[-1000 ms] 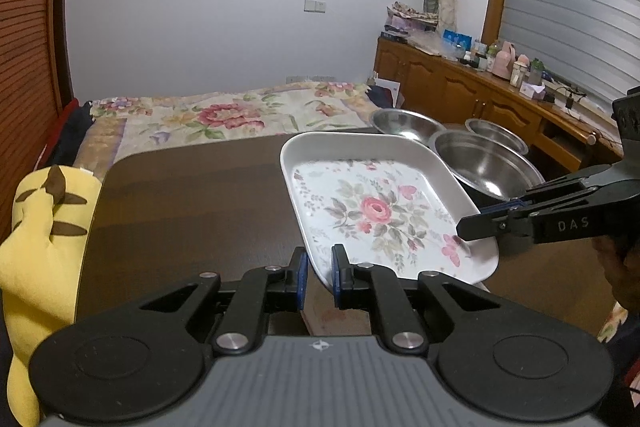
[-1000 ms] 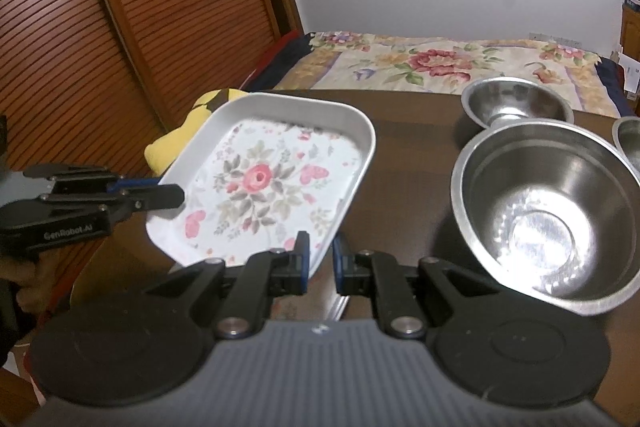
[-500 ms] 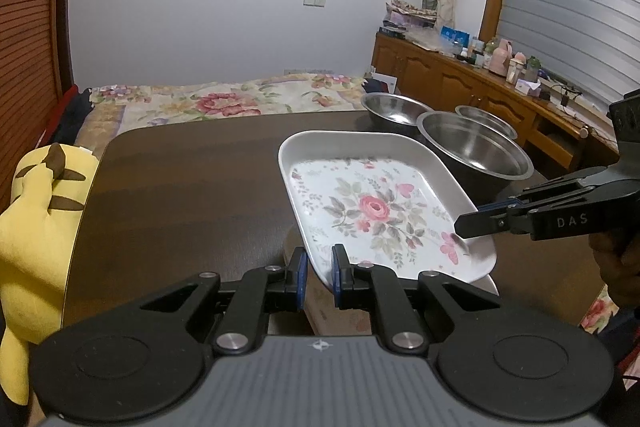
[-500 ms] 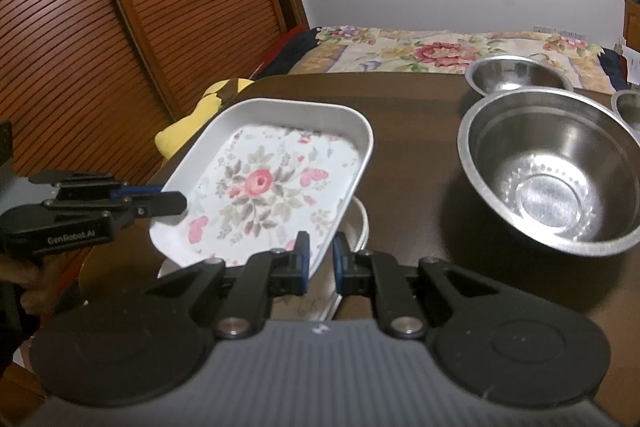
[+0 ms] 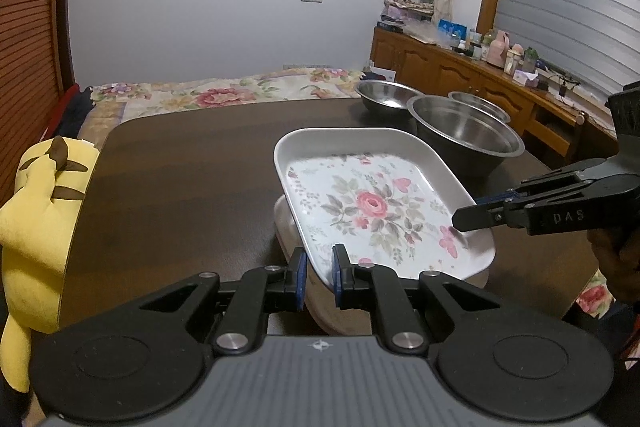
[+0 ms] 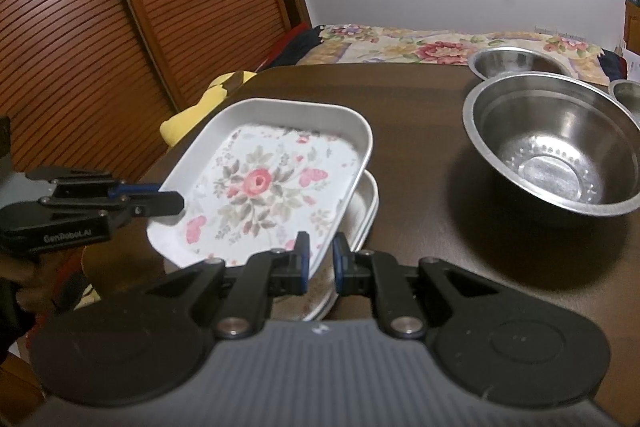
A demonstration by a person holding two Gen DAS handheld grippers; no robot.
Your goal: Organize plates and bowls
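Above the dark table (image 5: 192, 163), a floral tray (image 5: 372, 203) is being pinched at opposite rims by the left gripper (image 5: 319, 271) and right gripper (image 6: 320, 259), being nested onto a second tray (image 6: 366, 203) beneath; lowering and releasing is probably being called for next.

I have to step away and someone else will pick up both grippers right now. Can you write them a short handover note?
Left gripper: shut on the near rim of the floral tray.
Right gripper: shut on the opposite rim of the same tray, so both carry it together.
The tray hangs tilted just above a second white tray lying on the dark table; whether they touch I cannot tell.
Three steel bowls sit apart at the far right: large bowl, far bowl, small bowl.
Done: nothing nested yet.
Left: probably lower the floral tray into the one below and release, then stack the bowls.
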